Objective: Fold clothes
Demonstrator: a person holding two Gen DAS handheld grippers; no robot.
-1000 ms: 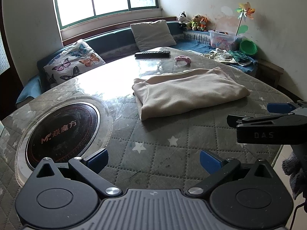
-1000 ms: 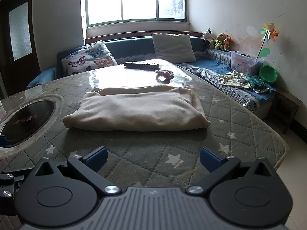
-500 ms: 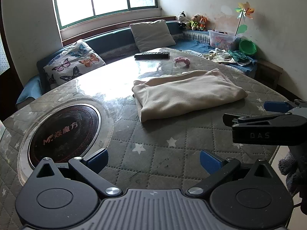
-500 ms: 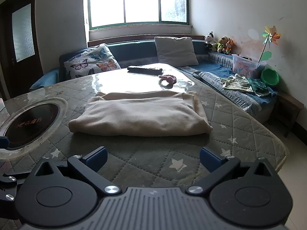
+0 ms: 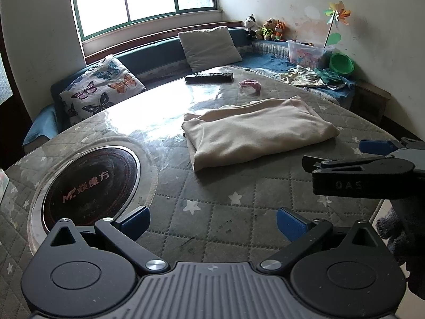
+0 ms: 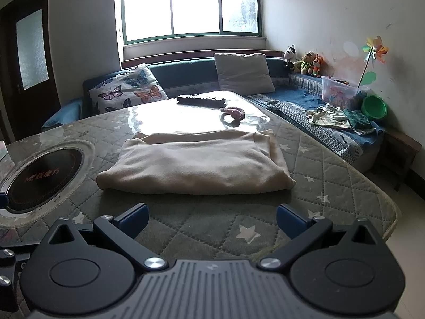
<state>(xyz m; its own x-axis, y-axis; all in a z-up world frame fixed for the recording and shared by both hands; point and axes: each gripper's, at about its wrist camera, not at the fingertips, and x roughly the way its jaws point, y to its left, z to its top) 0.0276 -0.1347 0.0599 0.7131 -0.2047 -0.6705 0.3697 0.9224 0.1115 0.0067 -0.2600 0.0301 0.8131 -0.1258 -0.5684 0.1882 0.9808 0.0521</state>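
A cream garment [image 5: 255, 133] lies folded into a flat rectangle on the quilted round table [image 5: 212, 218]; the right wrist view shows the same garment [image 6: 194, 164] straight ahead. My left gripper [image 5: 212, 220] hovers open over the table's near edge, well short of the garment, nothing between its blue pads. My right gripper [image 6: 211, 219] is also open and empty, just in front of the garment's folded near edge. In the left wrist view the right gripper's side [image 5: 372, 170] shows at the right, held by a gloved hand [image 5: 398, 236].
A round induction hob [image 5: 90, 183] is set into the table at the left. A black remote [image 5: 209, 77] and a pink hair tie [image 5: 251, 83] lie on the glossy far side. A bench sofa with cushions [image 6: 127, 90], loose clothes [image 6: 337, 115] and toys lies beyond.
Both grippers have drawn back and lifted slightly away from the folded garment, which now sits a little further off in both views. The garment itself has not moved.
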